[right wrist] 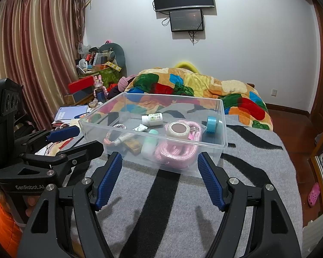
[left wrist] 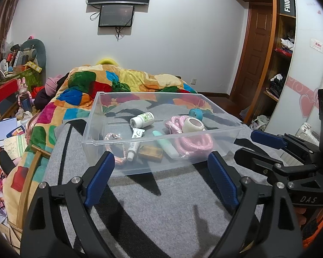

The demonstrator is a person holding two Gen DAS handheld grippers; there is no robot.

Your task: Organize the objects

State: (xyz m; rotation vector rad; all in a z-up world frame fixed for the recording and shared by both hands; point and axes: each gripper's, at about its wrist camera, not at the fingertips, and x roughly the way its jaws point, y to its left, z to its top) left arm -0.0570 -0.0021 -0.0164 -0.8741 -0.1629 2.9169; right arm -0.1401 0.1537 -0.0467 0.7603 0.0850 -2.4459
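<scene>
A clear plastic bin (left wrist: 92,116) (right wrist: 222,129) stands on the grey striped blanket. In it lie a white bottle (left wrist: 142,119) (right wrist: 152,119), a small white tube (left wrist: 134,144), a brown block (left wrist: 150,153), a mint tube (left wrist: 165,145) (right wrist: 149,143), a pink rope coil (left wrist: 193,144) (right wrist: 176,150), a white tape roll (left wrist: 192,124) (right wrist: 179,130), a blue tape roll (left wrist: 195,114) (right wrist: 213,124) and a braided cord (left wrist: 113,137). My left gripper (left wrist: 161,178) is open and empty just before the bin. My right gripper (right wrist: 160,178) is open and empty too, also short of the bin.
A colourful quilt (left wrist: 118,81) (right wrist: 193,83) is bunched behind the bin. Clutter and boxes (left wrist: 17,68) pile up at the left, a wardrobe (left wrist: 280,53) stands right, and curtains (right wrist: 32,53) hang left. Each gripper shows in the other's view (left wrist: 280,150) (right wrist: 53,142).
</scene>
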